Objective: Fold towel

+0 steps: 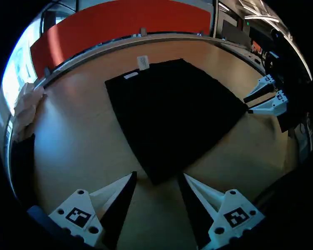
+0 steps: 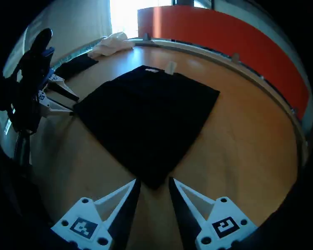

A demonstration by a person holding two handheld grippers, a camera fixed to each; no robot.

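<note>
A black towel [image 1: 173, 116] lies flat on the wooden table [image 1: 73, 137], with a white tag [image 1: 143, 61] at its far edge. In the left gripper view my left gripper [image 1: 157, 175] is open, and the towel's nearest corner sits just between its fingertips. Farther right, my right gripper [image 1: 247, 106] points at another corner. In the right gripper view the towel [image 2: 152, 121] spreads ahead, and my right gripper [image 2: 153, 181] is open with a corner between its tips. At the left there, the left gripper [image 2: 75, 106] reaches the towel's side corner, held by a person's hand.
A pale crumpled cloth [image 2: 110, 43] and a dark folded cloth [image 2: 77, 64] lie near the table's far edge. An orange partition [image 1: 114, 25] runs behind the table's raised rim. Bare wood [image 2: 240, 137] surrounds the towel.
</note>
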